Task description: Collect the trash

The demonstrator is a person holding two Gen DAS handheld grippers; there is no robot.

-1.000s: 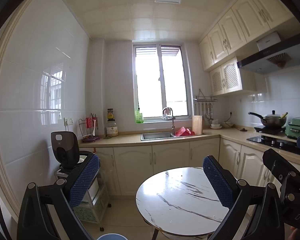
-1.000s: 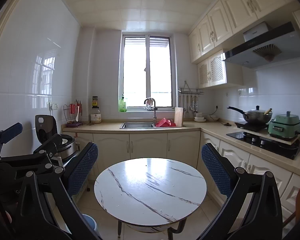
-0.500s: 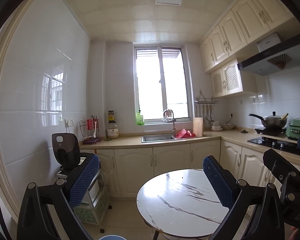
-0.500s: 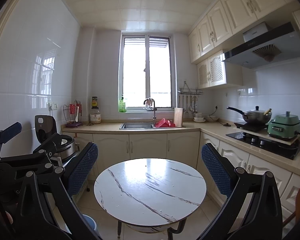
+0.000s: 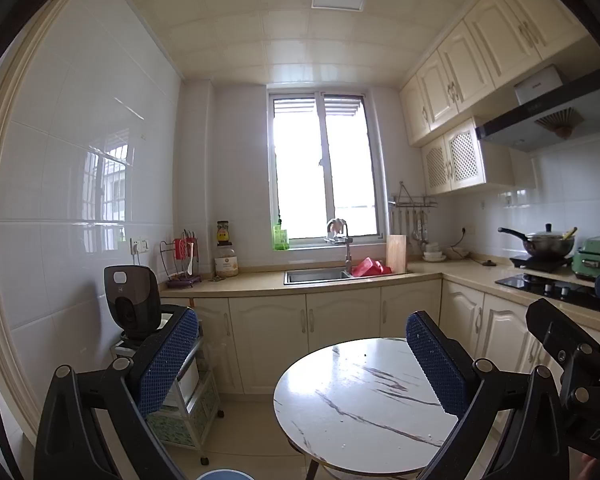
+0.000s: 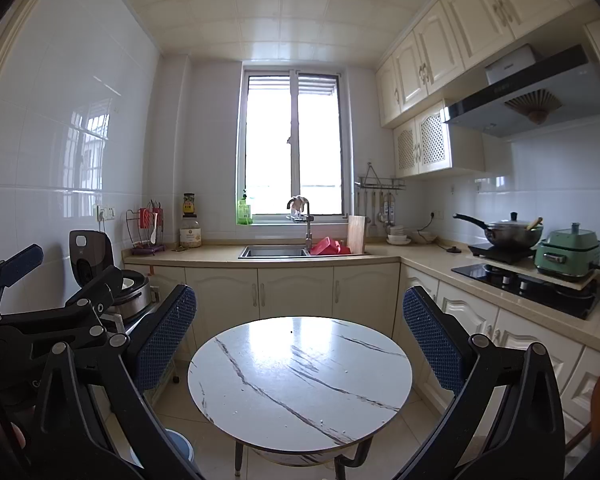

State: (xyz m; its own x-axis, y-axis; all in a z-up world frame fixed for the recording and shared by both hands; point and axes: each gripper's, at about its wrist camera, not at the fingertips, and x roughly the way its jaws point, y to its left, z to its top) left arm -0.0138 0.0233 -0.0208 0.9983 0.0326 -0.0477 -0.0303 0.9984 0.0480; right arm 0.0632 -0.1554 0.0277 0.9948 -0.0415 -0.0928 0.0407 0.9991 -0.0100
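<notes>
Left tool (image 5: 300,356), right tool (image 6: 300,332) level, spread wide, above round table (image 6: 300,380).

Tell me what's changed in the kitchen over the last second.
Very little. The left gripper tilted slightly upward, so the round table and counter sit a bit lower in its view. Nothing was grasped or released. The right gripper stayed put, both remain open and empty, and the tabletop looks unchanged.
</notes>
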